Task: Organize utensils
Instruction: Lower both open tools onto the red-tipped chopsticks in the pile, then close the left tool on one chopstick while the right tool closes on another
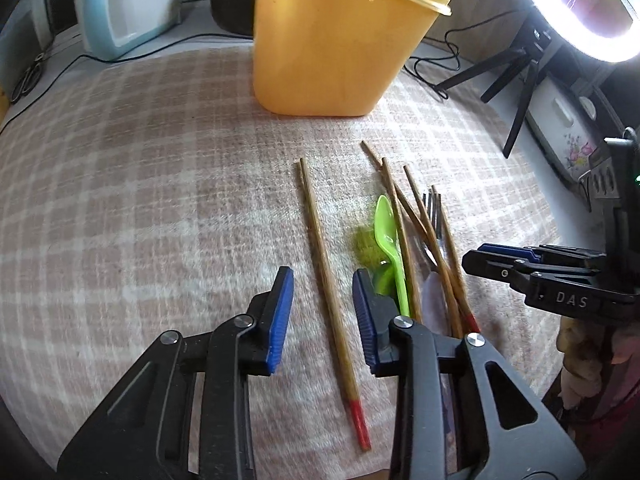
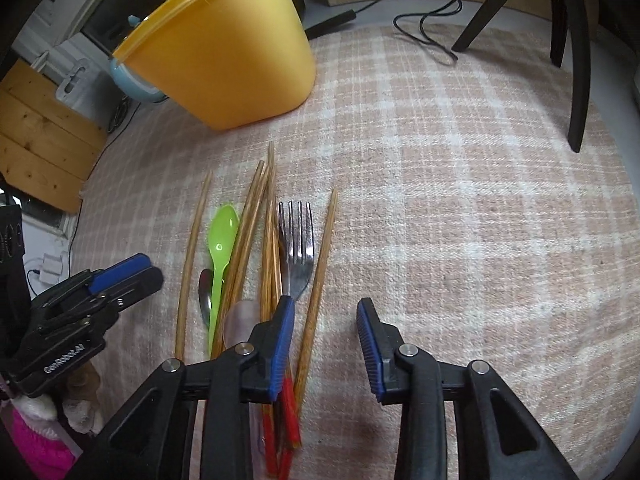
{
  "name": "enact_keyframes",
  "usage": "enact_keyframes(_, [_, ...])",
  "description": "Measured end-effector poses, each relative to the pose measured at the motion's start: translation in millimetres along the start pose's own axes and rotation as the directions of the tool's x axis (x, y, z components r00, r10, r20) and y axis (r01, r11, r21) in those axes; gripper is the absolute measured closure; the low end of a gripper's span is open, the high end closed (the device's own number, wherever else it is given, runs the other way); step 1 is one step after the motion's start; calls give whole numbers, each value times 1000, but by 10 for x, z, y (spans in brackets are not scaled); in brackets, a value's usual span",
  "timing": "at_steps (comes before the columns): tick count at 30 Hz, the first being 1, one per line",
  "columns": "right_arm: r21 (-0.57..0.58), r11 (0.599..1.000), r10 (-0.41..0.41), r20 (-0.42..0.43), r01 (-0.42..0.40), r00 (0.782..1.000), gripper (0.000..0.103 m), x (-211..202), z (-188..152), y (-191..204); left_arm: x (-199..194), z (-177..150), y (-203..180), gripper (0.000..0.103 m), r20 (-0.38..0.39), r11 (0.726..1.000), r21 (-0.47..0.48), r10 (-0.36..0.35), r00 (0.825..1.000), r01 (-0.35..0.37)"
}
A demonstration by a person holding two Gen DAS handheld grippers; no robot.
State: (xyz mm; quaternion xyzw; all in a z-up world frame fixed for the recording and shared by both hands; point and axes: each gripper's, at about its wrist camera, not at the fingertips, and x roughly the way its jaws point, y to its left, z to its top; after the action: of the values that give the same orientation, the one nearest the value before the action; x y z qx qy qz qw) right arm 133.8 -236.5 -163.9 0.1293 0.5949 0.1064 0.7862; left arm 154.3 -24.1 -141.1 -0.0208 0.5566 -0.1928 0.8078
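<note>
Progress: none of the sorting appears done. Every utensil lies loose on the checked cloth [image 1: 160,184]; judging by position, the orange tub [image 1: 340,40] is the likely destination. Its inside is not visible, so I cannot tell whether anything is already in it.

Largest to smallest:
- Checked cloth, pink-beige, covers the work surface.
- Orange tub stands upright at the far side of the cloth, well apart from the utensils.
- Bundle of wooden chopsticks [image 2: 250,240] with red ends, lying roughly parallel, some crossed, red ends towards the cameras.
- One single chopstick [image 1: 328,280] lies apart from the bundle, on its left.
- Metal fork [image 2: 298,248], tines away from the camera, among the chopsticks.
- Green plastic spoon [image 2: 220,248], bowl up, beside a metal spoon [image 2: 205,292] partly hidden under it.

Grippers: left gripper [image 1: 322,312] hangs over the single chopstick, jaws spread either side of it, pads not touching it. Right gripper [image 2: 326,340] straddles the rightmost chopstick [image 2: 318,280] of the bundle, jaws likewise spread, nothing pinched.

Room: ring light [image 1: 580,12] on a black tripod at right; pale blue appliance [image 1: 120,8] at left; cables trail behind the cloth.
</note>
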Motion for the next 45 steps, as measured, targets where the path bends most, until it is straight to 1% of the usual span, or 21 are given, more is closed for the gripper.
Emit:
enact_keyframes(2, [17,1000,-2,-11,2,1000,73,40,47,-2,68,37,-1,75,-10,1000,7,2,1000,-2])
enact_keyframes(4, [26,1000,-4,-19,5,1000,75,74,77,5,122,61,13,77,-22,1000,6,2,1000,-2])
enact_keyframes(8, [44,999,0,-47,2,999,81,153,137,12,198,111,37,78,-33,1000,-1,-1,999,1])
enact_keyframes(9, [43,999,-2,-50,5,999,81,161,148,20,215,129,38,78,-34,1000,-1,-1,999,1])
enact_keyframes(10, [37,999,-9,-52,11,999,82,169,157,41,228,143,39,78,-36,1000,0,-2,999,2])
enact_keyframes(12, [24,999,-35,-56,36,998,86,186,188,80,255,161,12,78,-37,1000,3,0,999,0])
enact_keyframes(17, [-29,996,-80,-66,79,995,87,244,212,230,364,231,-46,78,-47,999,20,35,998,-34])
enact_keyframes(19, [-48,994,-105,-66,102,992,91,290,230,306,384,252,-77,80,-46,998,38,57,997,-55])
enact_keyframes(20, [-56,992,-114,-65,111,991,94,290,233,332,392,258,-89,85,-44,996,48,71,997,-69])
enact_keyframes(23, [-70,991,-121,-59,117,991,96,295,217,372,418,284,-83,95,-34,995,54,83,996,-82])
enact_keyframes(24, [-74,990,-120,-57,116,991,98,296,205,364,422,290,-75,96,-33,996,49,77,996,-76])
enact_keyframes(27, [-57,994,-101,-58,98,993,99,272,167,376,419,294,-45,97,-30,998,34,61,998,-60])
enact_keyframes(30, [-8,999,-49,-52,48,997,99,241,163,271,336,269,41,98,-20,999,21,50,999,-50])
enact_keyframes(37, [43,999,12,3,-12,1000,100,59,143,132,87,223,134,98,29,999,-2,34,999,-34])
enact_keyframes(39, [37,999,15,33,-16,999,100,-37,113,80,-1,209,131,98,46,1000,-1,26,999,-26])
enact_keyframes(42, [14,1000,-1,99,0,995,100,-224,54,51,-142,218,95,99,78,1000,4,16,997,-17])
enact_keyframes(45, [-10,1000,-4,167,6,986,100,-430,-2,122,-299,222,40,99,117,1000,10,9,993,-10])
